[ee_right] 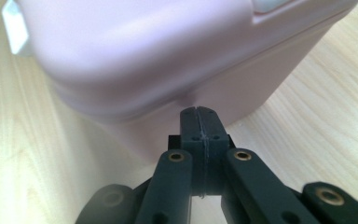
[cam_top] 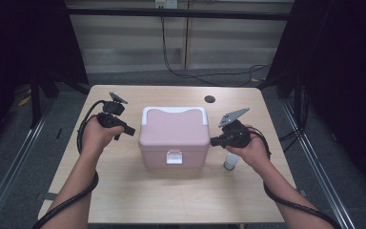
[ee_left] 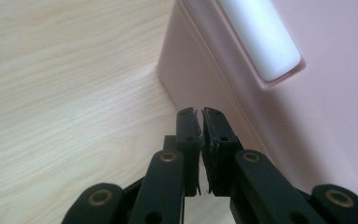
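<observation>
Dark curtains close off the room on both sides, and our pale wooden tabletop (cam_top: 124, 200) carries a pink box (cam_top: 174, 131) at its middle, a little toward the far edge. It sits shut, its white latch (cam_top: 174, 157) facing the near edge and a white handle (cam_top: 174, 110) folded along the back of the lid. We judge it a stiff, smooth plastic shell, probably light if empty, slippery on its rounded sides, so we would take it by the handle or work the latch tab rather than squeeze the walls. Our left gripper (cam_top: 129, 130) hovers just beside its left wall, jaws nearly together on nothing; our right gripper (cam_top: 214, 141) sits near the right wall, jaws pressed together and empty. A small white bottle (cam_top: 230, 161) stands under our right hand.
</observation>
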